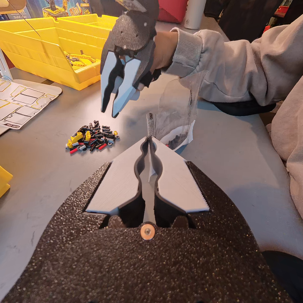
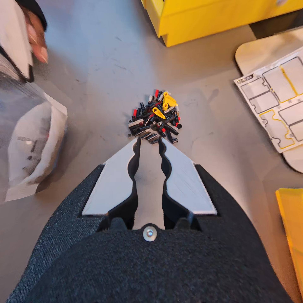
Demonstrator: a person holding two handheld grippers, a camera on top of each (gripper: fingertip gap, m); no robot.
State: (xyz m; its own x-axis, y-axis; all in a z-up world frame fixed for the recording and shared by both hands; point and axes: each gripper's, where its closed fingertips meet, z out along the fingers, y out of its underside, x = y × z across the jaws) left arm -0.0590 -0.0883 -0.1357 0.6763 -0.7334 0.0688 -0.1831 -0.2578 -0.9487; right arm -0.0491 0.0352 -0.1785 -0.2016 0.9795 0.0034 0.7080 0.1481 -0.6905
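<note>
My left gripper (image 1: 150,137) is shut on the edge of a clear plastic bag (image 1: 176,114) and holds it up above the grey table; a few small black pieces remain in its bottom corner. The bag shows blurred at the left of the right wrist view (image 2: 32,139). A pile of small black, red, grey and yellow building pieces (image 1: 93,136) lies on the table to the left of the bag. My right gripper (image 2: 149,139) is open and empty, hovering just above the near edge of the pile (image 2: 155,117). It also shows in the left wrist view (image 1: 109,113), pointing down above the pile.
Yellow plastic bins (image 1: 54,49) with more pieces stand behind the pile, and a yellow bin corner (image 2: 205,21) is close by. A sticker sheet (image 1: 21,103) lies on a board at the left, also seen in the right wrist view (image 2: 278,105). A person's grey sleeve (image 1: 237,65) reaches in from the right. The grippers' ends are close to 15 cm from one another.
</note>
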